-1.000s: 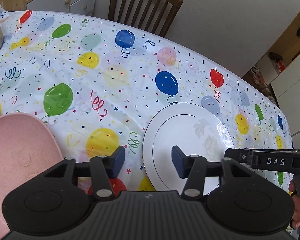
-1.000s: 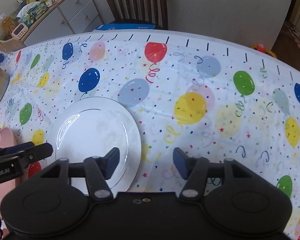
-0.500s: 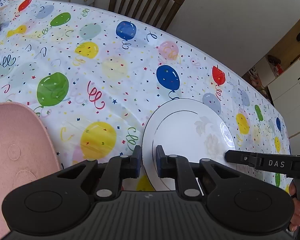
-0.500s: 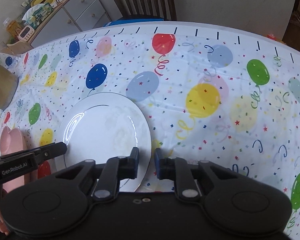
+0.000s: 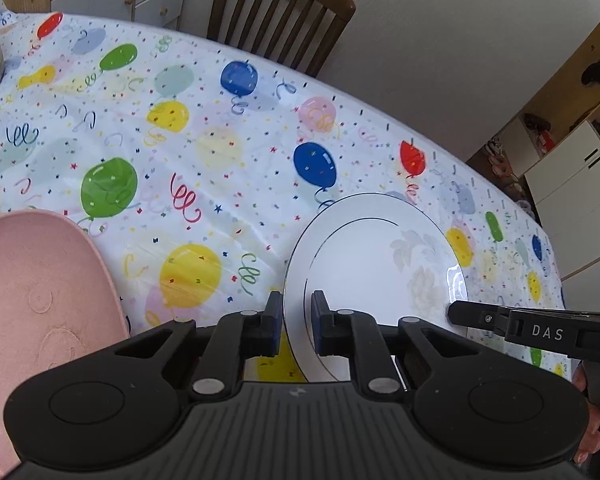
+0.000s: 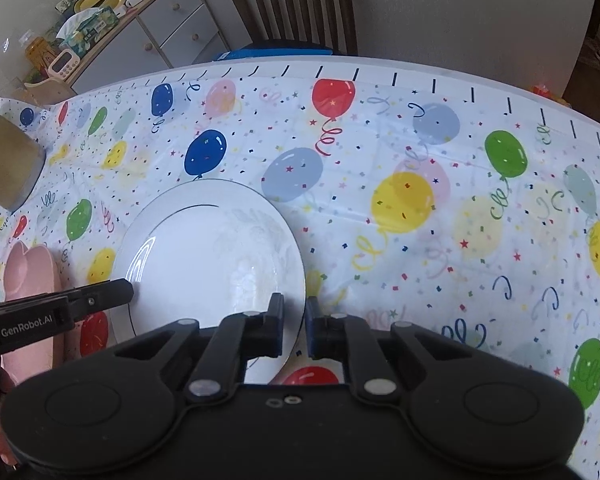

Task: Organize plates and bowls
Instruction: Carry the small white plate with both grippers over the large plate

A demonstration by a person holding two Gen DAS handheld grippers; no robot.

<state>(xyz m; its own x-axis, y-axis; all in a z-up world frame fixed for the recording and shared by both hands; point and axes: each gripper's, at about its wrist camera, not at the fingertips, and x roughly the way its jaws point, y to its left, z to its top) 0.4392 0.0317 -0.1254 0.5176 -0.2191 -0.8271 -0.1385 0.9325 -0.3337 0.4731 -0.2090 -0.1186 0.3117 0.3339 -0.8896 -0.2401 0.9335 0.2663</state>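
A white plate (image 5: 380, 272) with a thin dark ring and a faint flower print lies on the balloon tablecloth (image 5: 204, 152). My left gripper (image 5: 297, 312) is shut on its left rim. My right gripper (image 6: 294, 316) is shut on the right rim of the same plate (image 6: 212, 256). Each gripper shows side-on in the other's view, the right gripper (image 5: 456, 313) and the left gripper (image 6: 124, 290), both at the plate's edge. A pink animal-shaped plate (image 5: 40, 300) sits to the left, also visible as the pink plate (image 6: 28, 276). I cannot tell whether the white plate is off the cloth.
A wooden chair (image 5: 280, 12) stands at the table's far edge. A tan container (image 6: 4, 164) sits at the far left of the table. A drawer cabinet (image 6: 156, 28) with clutter is behind, and white cupboards (image 5: 572, 184) are to the right. A person's fingers (image 5: 592, 432) hold the right gripper.
Both grippers stood open a second ago and have closed onto opposite rims of the white plate. Neither hand has shifted much since.
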